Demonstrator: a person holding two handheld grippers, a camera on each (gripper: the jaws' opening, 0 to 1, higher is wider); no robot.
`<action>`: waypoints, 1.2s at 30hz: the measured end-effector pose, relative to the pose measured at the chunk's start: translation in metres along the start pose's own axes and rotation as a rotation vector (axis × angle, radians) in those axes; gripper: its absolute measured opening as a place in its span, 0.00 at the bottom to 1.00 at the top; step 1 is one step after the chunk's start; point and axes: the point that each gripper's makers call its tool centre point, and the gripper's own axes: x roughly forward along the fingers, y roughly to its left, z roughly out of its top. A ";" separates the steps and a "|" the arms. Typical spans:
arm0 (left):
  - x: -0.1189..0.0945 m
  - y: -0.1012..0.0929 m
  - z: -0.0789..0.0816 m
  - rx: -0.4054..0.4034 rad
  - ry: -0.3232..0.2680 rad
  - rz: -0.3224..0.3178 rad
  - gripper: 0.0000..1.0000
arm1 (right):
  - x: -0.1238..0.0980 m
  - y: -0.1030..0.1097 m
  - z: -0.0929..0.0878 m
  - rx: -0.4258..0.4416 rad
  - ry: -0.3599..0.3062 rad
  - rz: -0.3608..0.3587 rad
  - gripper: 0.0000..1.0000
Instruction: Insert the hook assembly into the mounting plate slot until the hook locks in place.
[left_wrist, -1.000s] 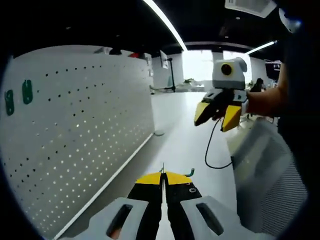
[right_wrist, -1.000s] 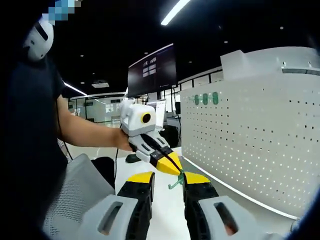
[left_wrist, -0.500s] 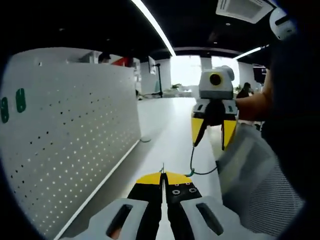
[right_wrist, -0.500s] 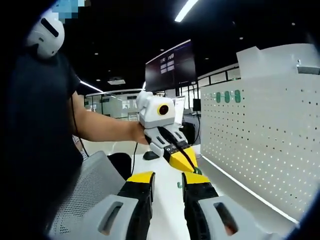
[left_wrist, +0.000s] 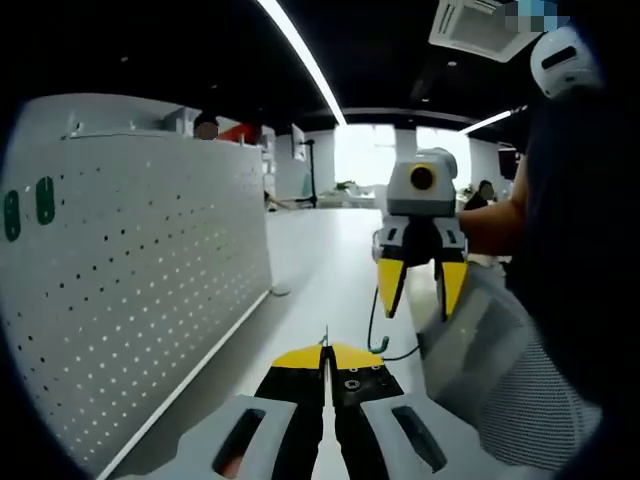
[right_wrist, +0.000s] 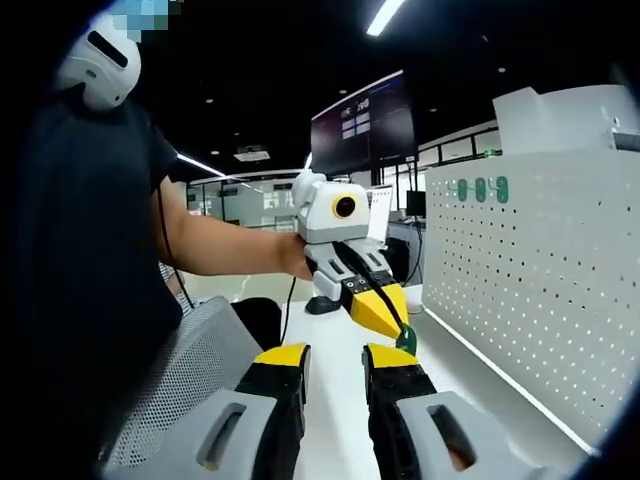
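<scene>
Left claw (left_wrist: 325, 352) is pinched right down, jaws together, with the green hook (right_wrist: 405, 341) nipped at the yellow tips; in the left gripper view just a small green curl (left_wrist: 379, 345) pokes out to the right of them. Right claw (right_wrist: 333, 358) stands open with nothing between its jaws, and in the left gripper view it hangs in the air ahead (left_wrist: 421, 290), tips pointing down above the white worktop (left_wrist: 335, 270). To the side stands the white pegboard (left_wrist: 140, 270), the mounting plate by the look of it, with green pieces (right_wrist: 481, 189) already sitting high on its face. The hook is well apart from the board, so the carry-over is the step in hand, I'd say. Best way: keep the pinch firm, turn the hook's back square to the board, line it up with a hole row, then press in and down until it seats. The free claw could steady the hook if it twists.
</scene>
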 end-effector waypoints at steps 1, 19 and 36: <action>-0.001 -0.001 0.002 -0.004 -0.009 -0.007 0.01 | 0.001 0.000 0.000 -0.001 0.001 0.001 0.20; -0.003 -0.026 0.020 0.005 -0.076 -0.120 0.01 | 0.002 0.009 0.005 -0.068 -0.002 0.049 0.10; 0.003 -0.036 0.022 -0.004 -0.075 -0.179 0.01 | 0.001 0.017 0.004 -0.085 0.009 0.117 0.03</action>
